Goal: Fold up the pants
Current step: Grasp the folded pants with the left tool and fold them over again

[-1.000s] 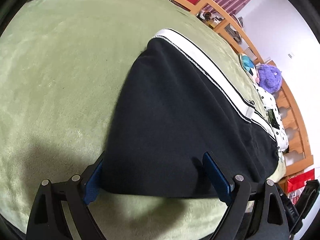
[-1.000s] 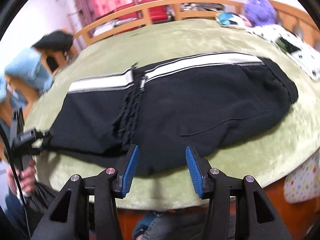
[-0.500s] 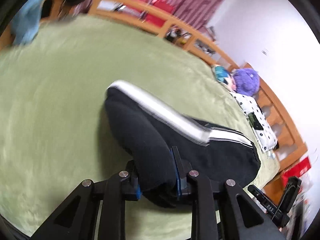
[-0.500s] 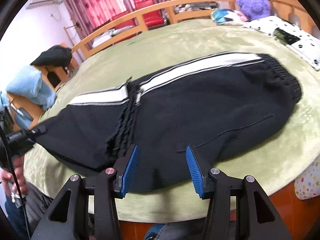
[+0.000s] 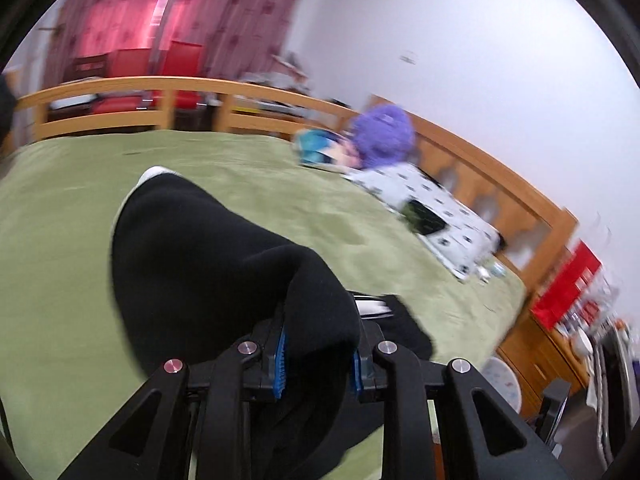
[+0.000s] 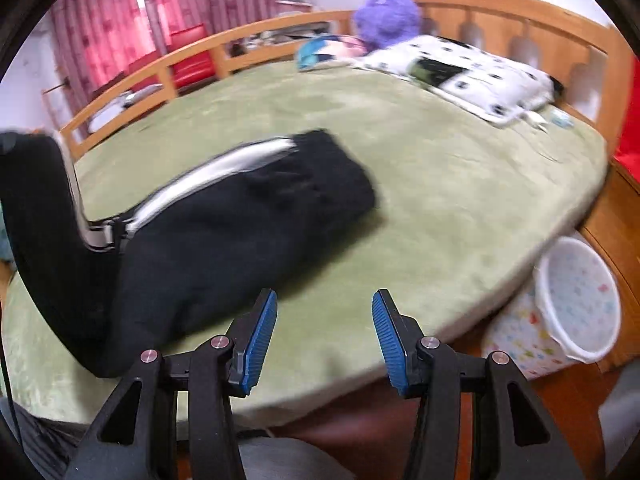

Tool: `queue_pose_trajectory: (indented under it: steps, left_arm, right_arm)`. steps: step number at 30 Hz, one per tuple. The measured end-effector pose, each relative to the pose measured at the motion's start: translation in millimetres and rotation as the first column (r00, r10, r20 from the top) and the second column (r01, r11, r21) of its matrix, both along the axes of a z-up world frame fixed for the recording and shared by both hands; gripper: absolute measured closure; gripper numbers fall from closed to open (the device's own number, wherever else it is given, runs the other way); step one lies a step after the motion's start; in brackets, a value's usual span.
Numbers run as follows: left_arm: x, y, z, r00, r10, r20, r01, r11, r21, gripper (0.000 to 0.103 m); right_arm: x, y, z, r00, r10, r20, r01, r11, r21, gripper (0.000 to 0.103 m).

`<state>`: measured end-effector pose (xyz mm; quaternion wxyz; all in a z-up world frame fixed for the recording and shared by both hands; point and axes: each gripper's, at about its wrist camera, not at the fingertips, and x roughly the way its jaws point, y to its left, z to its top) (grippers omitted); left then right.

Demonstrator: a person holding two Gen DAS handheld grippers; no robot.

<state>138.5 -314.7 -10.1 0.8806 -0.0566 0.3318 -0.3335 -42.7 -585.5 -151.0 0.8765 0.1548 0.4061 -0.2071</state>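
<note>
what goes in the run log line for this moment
left gripper: shut on pants leg end, lifted | right gripper: open, empty, over green blanket | fold: in progress

left tongs [image 5: 318,356] clamped on cloth, right tongs [image 6: 323,336] gaping.

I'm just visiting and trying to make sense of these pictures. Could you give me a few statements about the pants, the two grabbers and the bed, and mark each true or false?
1. The left gripper is clamped on black fabric of the pants. True.
2. The right gripper is holding the waistband. False: its jaws stand open with nothing between them.
3. The pants have a white side stripe. True.
4. The bed cover is blue. False: it is green.
5. A purple plush toy sits near the headboard. True.
6. The pants lie fully flat. False: one end is lifted off the cover.
</note>
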Motion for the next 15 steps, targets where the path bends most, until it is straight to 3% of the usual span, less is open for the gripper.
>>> queue_pose_trajectory:
  steps: [3, 6, 8, 9, 11, 13, 15]
  left_arm:
    - [1, -67, -18, 0.994, -0.106, -0.032, 0.106, 0.994, -0.018, 0.081]
    - [5, -122, -49, 0.972, -0.214, -0.094, 0.211, 0.977, -0.043, 0.08]
    - [11, -139, -71, 0.951, -0.255, -0.172, 0.248, 0.967, -0.06, 0.07]
    - [12, -141, -78, 0.945, -0.259, -0.2, 0.254, 0.966, -0.051, 0.062]
    - [14, -129, -86, 0.945, -0.241, -0.222, 0.236, 0.971, -0.051, 0.057]
    - [19, -101, -84, 0.951, -0.221, -0.217, 0.209, 0.975, -0.08, 0.035]
    - [22, -71, -84, 0.957, -0.19, -0.219, 0.176, 0.981, -0.083, 0.029]
  right_arm:
    - [-18, -22, -9, 0.997, -0.063, -0.043, 0.064, 0.998, 0.013, 0.054]
    - [-34, -38, -18, 0.991, -0.113, -0.073, 0.115, 0.993, 0.02, 0.054]
    - [-36, -46, -24, 0.987, -0.126, -0.099, 0.129, 0.991, 0.022, 0.054]
    - [-36, -49, -27, 0.985, -0.13, -0.11, 0.133, 0.991, 0.023, 0.054]
    - [-32, -49, -29, 0.986, -0.121, -0.111, 0.125, 0.992, 0.028, 0.054]
    - [-21, -47, -25, 0.993, -0.091, -0.077, 0.093, 0.995, 0.032, 0.054]
    - [-5, -44, -18, 0.998, -0.05, -0.036, 0.051, 0.998, 0.036, 0.054]
